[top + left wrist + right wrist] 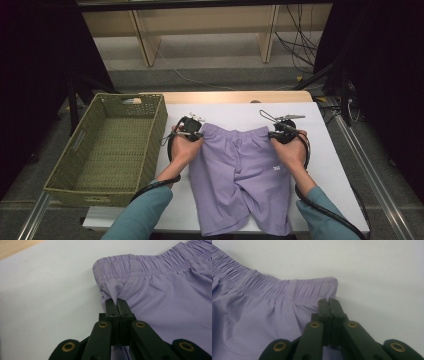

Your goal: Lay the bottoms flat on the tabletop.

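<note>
- Lilac fabric shorts with an elastic waistband [240,170] lay flat just right of the green woven basket [107,150].
- Your left gripper [117,302] pinched their waistband corner nearest the basket.
- Your right gripper [329,302] clamped the far corner.

A green woven basket [107,150] stands on the left end of the bench [235,97], partly over a white sheet [330,165] that covers most of the top. Beyond the far edge, cables [295,40] trail over the floor beside wooden shelf legs [265,32].
</note>
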`<state>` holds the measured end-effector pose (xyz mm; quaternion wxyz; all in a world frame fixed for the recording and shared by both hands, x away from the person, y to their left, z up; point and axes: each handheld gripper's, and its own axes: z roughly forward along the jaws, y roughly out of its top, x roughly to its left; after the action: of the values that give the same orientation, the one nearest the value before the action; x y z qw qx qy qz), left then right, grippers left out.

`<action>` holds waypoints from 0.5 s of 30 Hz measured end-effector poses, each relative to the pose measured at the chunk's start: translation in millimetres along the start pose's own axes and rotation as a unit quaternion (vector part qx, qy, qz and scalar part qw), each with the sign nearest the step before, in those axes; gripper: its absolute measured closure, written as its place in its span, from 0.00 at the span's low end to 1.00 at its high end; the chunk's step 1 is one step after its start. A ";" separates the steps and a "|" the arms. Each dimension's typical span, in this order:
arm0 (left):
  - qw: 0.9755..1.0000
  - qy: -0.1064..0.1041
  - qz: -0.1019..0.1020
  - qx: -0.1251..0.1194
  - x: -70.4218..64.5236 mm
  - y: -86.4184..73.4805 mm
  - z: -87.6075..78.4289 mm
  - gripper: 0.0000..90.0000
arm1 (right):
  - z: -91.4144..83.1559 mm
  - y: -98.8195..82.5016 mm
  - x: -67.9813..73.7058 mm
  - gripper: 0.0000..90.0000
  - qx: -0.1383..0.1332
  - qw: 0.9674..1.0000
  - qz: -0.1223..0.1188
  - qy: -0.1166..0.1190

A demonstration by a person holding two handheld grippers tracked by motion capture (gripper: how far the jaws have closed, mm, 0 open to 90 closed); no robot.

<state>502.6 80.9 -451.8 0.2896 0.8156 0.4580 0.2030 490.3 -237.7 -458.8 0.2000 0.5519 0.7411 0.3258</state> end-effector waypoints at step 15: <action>0.999 0.020 0.028 -0.008 -5.0 5.6 -9.2 0.73 | -3.2 12.5 -0.2 0.81 -0.033 0.999 -0.030 -0.020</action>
<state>498.2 76.8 -441.6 0.2812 0.8218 0.4386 0.2307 496.9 -236.5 -447.7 0.2423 0.5290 0.7422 0.3326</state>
